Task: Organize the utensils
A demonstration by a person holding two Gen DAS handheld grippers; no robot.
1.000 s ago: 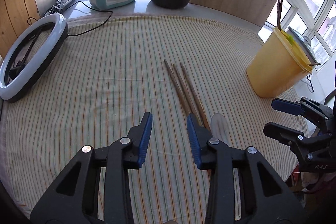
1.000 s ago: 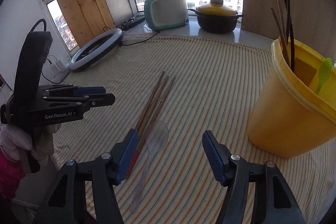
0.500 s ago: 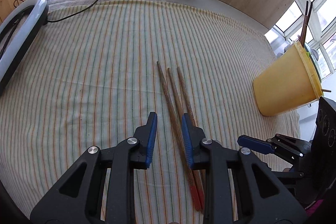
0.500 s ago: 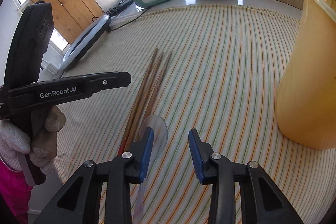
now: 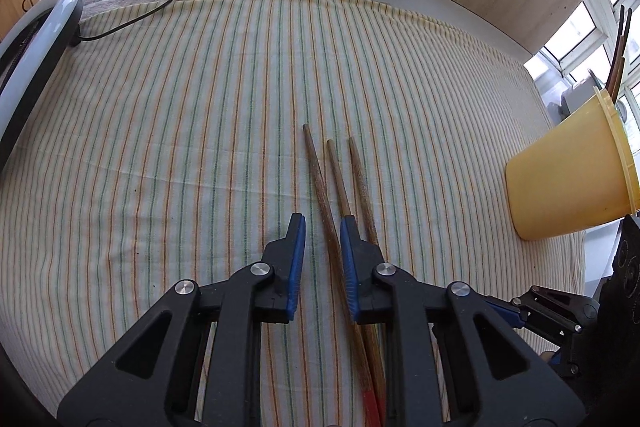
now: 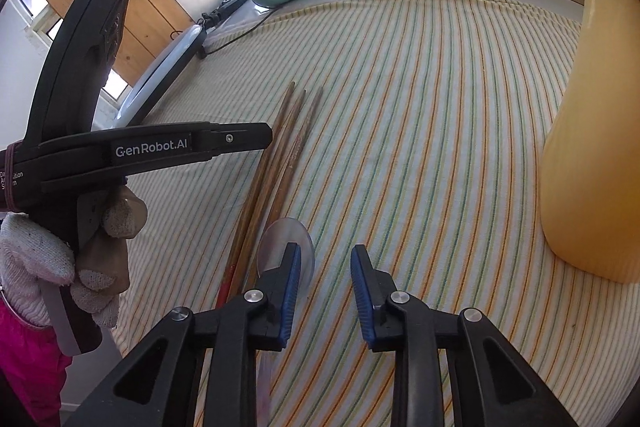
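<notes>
In the left wrist view, three chopsticks (image 5: 340, 187) are seen lying side by side on the striped cloth (image 5: 180, 127), their long axes running from near to far, red ends nearest. The left gripper (image 5: 322, 247) is set over them with a narrow gap, its jaws having just been closing; the leftmost stick passes between the pads, yet no pad is seen pressing on it, and the other two run under the right finger. The yellow bin (image 5: 568, 179), with sticks already standing in it, is placed at the far right. In the right wrist view, a clear spoon (image 6: 286, 239) is found just right of the chopsticks, bowl away, handle running back under the left finger. The right gripper (image 6: 325, 267) is narrowed, its jaws having just been closing, with only cloth between the pads; the spoon lies slightly left of that gap. The spoon is judged nearer this hand, the chopsticks nearer the left.
</notes>
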